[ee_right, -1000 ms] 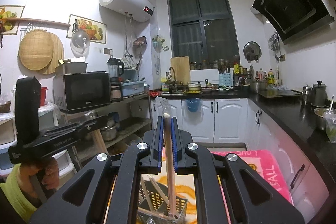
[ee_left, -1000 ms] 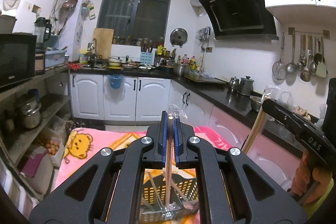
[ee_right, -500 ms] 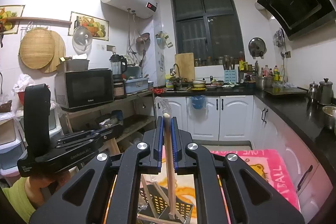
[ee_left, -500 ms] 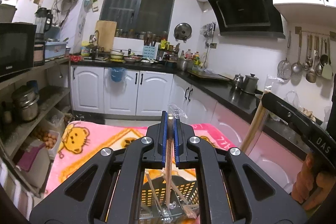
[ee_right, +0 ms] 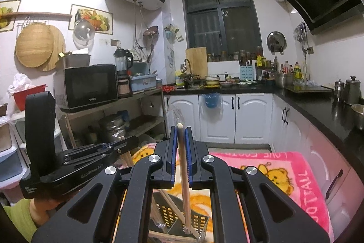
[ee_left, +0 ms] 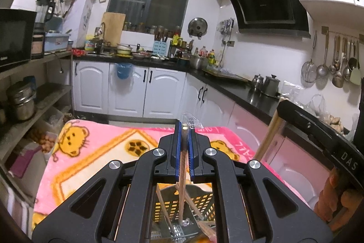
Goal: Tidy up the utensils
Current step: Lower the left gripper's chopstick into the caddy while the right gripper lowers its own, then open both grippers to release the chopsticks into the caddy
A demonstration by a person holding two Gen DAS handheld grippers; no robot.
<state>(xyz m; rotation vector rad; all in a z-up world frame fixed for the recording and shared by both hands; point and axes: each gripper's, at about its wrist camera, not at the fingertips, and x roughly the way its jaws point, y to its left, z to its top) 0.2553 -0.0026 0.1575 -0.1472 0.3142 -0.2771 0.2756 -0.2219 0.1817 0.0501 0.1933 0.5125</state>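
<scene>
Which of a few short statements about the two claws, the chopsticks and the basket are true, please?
1. The left claw is shut on a thin wooden chopstick. True.
2. The right claw is empty. False: it grips a pale wooden chopstick.
3. The black perforated plastic basket is empty. False: chopsticks already stand in it.
4. The basket sits on a pink cartoon-bear blanket. True.
</scene>
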